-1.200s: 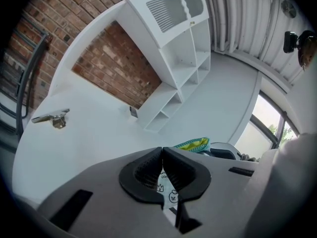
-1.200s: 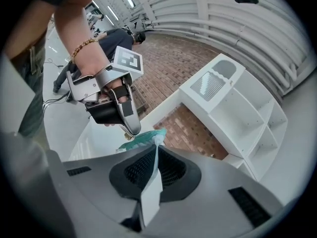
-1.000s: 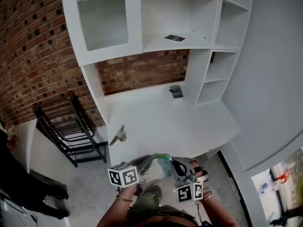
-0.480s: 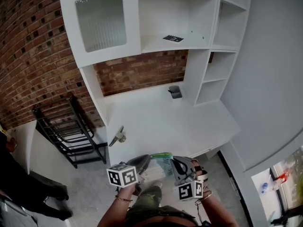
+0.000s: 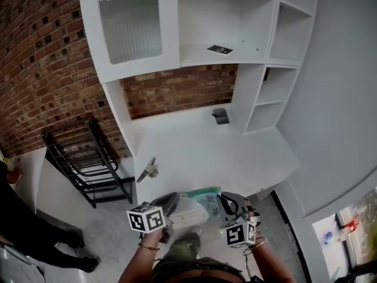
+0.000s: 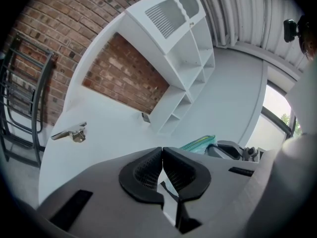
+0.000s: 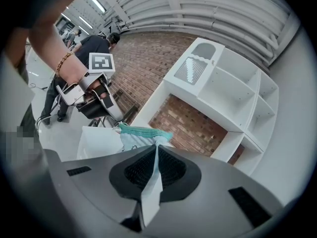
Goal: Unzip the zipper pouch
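The zipper pouch [image 5: 195, 206] is pale and see-through with a teal zipper [image 5: 203, 191]. It hangs in the air between my two grippers, just in front of the white desk [image 5: 194, 152]. My left gripper [image 5: 171, 201] is shut with a thin pale strip of the pouch at the zipper's left end between its pads [image 6: 148, 170]. My right gripper [image 5: 222, 203] is shut on the pouch's right edge, and white fabric shows between its pads [image 7: 171, 170]. The teal zipper [image 7: 142, 131] runs from the right jaws toward the left gripper [image 7: 106, 108]. In the left gripper view the zipper [image 6: 198, 144] shows beside the right gripper [image 6: 233, 150].
A metal clip [image 5: 147, 170] lies on the desk near its left front edge. A small grey holder [image 5: 220, 115] stands at the back under the shelves [image 5: 277, 93]. A black metal rack [image 5: 88, 164] stands by the brick wall at the left. A person's legs [image 5: 35, 240] show at the far left.
My left gripper has moved left, away from the right one. The pouch is now stretched wider between them, and more of the teal zipper line shows.
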Tool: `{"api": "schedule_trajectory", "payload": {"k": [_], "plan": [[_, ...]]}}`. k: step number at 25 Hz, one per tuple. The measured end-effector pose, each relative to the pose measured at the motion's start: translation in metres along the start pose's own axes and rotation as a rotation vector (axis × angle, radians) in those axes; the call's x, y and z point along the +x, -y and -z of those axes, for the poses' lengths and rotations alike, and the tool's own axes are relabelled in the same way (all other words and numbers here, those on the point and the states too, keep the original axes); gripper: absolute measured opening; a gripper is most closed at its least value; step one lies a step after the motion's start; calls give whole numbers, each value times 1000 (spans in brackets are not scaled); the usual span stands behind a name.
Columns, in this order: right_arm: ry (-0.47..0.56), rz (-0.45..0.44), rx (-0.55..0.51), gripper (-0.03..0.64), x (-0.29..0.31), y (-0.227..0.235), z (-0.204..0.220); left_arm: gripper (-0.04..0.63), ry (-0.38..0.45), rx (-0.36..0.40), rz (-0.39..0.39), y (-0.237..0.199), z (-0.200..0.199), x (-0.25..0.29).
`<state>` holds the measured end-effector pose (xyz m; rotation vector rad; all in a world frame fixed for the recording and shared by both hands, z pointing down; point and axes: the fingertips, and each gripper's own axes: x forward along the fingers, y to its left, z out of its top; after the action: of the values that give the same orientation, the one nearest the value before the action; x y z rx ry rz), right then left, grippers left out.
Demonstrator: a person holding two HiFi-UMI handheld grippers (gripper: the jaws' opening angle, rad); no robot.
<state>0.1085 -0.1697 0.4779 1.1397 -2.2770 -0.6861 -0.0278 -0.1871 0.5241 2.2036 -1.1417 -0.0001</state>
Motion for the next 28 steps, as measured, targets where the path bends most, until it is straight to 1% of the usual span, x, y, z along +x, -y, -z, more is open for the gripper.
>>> {"api": "schedule_trajectory", "payload": {"k": [5, 8, 11, 13, 16, 19, 23, 28], "plan": [[-5, -5, 3, 8, 6, 4, 5, 5, 7, -8, -5, -9, -4, -2], [-5, -5, 11, 8, 11, 4, 8, 5, 9, 9, -12, -10, -6, 0], [7, -20, 61, 8, 17, 8, 3, 6, 7, 28, -10, -12, -7, 1], [16, -45, 120, 8, 21, 9, 2, 6, 5, 38, 0, -12, -6, 2], [-2, -74, 176, 8, 28, 16, 4, 6, 12, 55, 10, -13, -6, 5], [3, -70, 228, 8, 37, 21, 6, 6, 16, 89, 15, -15, -5, 8], [0, -58, 264, 8, 53, 30, 11, 8, 24, 128, 15, -25, -8, 11], [-5, -58, 334, 8, 80, 46, 21, 6, 87, 159, 55, -28, -19, 13]]}}
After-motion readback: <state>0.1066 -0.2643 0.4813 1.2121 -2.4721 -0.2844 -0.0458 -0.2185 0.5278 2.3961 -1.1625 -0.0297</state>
